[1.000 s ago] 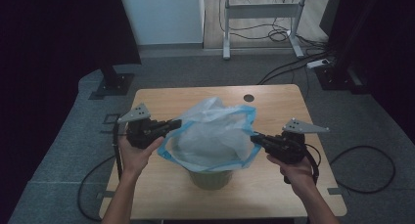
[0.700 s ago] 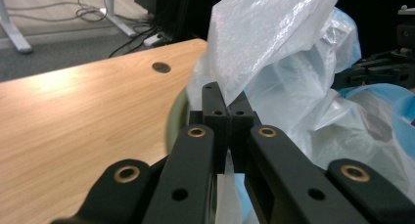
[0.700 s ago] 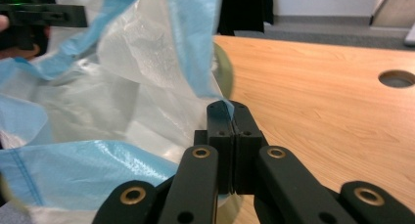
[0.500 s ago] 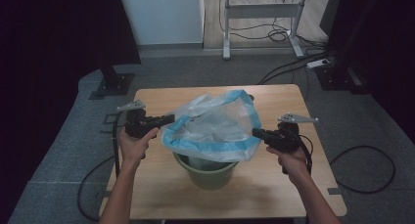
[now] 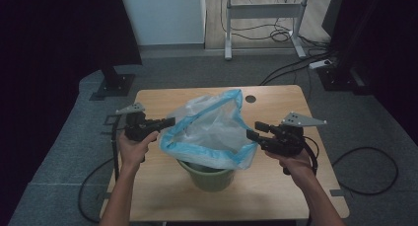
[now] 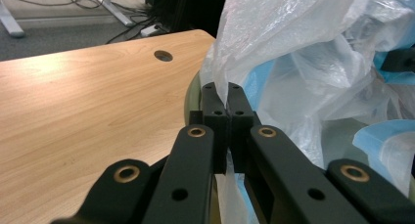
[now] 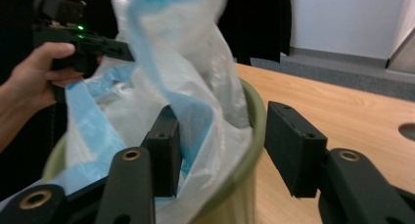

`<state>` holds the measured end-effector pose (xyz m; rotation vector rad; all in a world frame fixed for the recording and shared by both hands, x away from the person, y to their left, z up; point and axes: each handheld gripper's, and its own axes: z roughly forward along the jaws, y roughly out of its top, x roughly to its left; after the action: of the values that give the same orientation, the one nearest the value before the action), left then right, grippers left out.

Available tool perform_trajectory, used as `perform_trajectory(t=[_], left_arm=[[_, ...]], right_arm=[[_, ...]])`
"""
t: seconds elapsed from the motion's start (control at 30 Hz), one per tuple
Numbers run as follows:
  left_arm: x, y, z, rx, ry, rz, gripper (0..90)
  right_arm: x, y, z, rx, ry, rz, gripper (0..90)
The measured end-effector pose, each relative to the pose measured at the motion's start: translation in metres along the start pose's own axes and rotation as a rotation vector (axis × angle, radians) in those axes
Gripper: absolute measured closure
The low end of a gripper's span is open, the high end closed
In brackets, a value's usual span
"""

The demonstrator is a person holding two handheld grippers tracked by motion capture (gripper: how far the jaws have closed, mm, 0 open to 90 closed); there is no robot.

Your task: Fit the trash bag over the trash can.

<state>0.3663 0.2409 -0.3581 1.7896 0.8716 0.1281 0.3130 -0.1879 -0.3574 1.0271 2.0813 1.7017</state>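
Observation:
A translucent plastic bag (image 5: 209,130) with a blue rim hangs open-mouthed over a green bin (image 5: 212,176) at the table's middle. My left gripper (image 5: 170,121) is shut on the bag's left edge; in the left gripper view the jaws (image 6: 222,89) pinch the thin film (image 6: 293,62) beside the bin's rim (image 6: 188,99). My right gripper (image 5: 252,132) is at the bag's right edge. Its jaws have just been opening and now stand apart (image 7: 221,119), with the bag's blue edge (image 7: 195,116) and the bin's rim (image 7: 254,131) between them.
The bin stands on a wooden table (image 5: 162,196) with a round cable hole (image 5: 251,98) near its far edge. Cables lie on the grey floor around it. A desk frame (image 5: 266,11) stands further back.
The bag's mouth has spread wider and the green bin under it has come into sight. The left hand shifted a little away from the person. The right jaws have parted.

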Motion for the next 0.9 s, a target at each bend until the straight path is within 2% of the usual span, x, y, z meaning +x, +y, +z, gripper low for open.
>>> perform_trajectory(t=[0.03,0.07,0.1,0.17,0.23,0.3,0.37,0.4,0.5,0.6,0.7,0.9], left_arm=[[-0.001,0.0,-0.001,-0.003,0.001,0.002,90.0],[-0.002,0.0,-0.001,-0.005,0.002,0.005,90.0],[-0.002,0.0,-0.002,-0.005,0.002,0.012,90.0],[-0.003,0.0,-0.004,-0.006,0.008,0.017,90.0],[-0.002,-0.001,-0.005,-0.006,0.011,0.01,90.0],[0.001,-0.001,-0.005,0.001,0.017,0.003,90.0],[0.004,-0.003,-0.004,0.016,0.03,-0.005,90.0],[0.007,-0.005,-0.002,0.027,0.037,-0.013,90.0],[0.015,-0.01,0.0,0.038,0.048,-0.037,90.0],[0.018,-0.013,0.002,0.04,0.046,-0.046,90.0],[0.017,-0.014,0.002,0.047,0.061,-0.034,90.0],[0.016,-0.014,0.0,0.042,0.081,-0.016,90.0]], right_arm=[[0.005,0.004,-0.001,-0.005,0.019,-0.018,59.0],[0.005,0.004,-0.001,-0.005,0.019,-0.018,59.0],[0.007,0.005,-0.002,-0.008,0.016,-0.028,66.1],[0.007,0.008,-0.002,-0.003,0.002,-0.026,80.4],[0.001,0.01,0.0,0.002,-0.033,0.002,88.3],[-0.01,0.009,0.005,0.017,-0.072,0.025,89.0],[-0.027,0.003,0.014,0.039,-0.1,0.085,89.1],[-0.027,0.003,0.014,0.039,-0.1,0.085,89.1],[-0.039,-0.006,0.025,0.063,-0.114,0.123,89.1],[-0.045,-0.012,0.033,0.078,-0.118,0.139,89.0],[-0.047,-0.015,0.038,0.086,-0.121,0.141,89.0],[-0.047,-0.016,0.037,0.083,-0.134,0.129,89.1]])
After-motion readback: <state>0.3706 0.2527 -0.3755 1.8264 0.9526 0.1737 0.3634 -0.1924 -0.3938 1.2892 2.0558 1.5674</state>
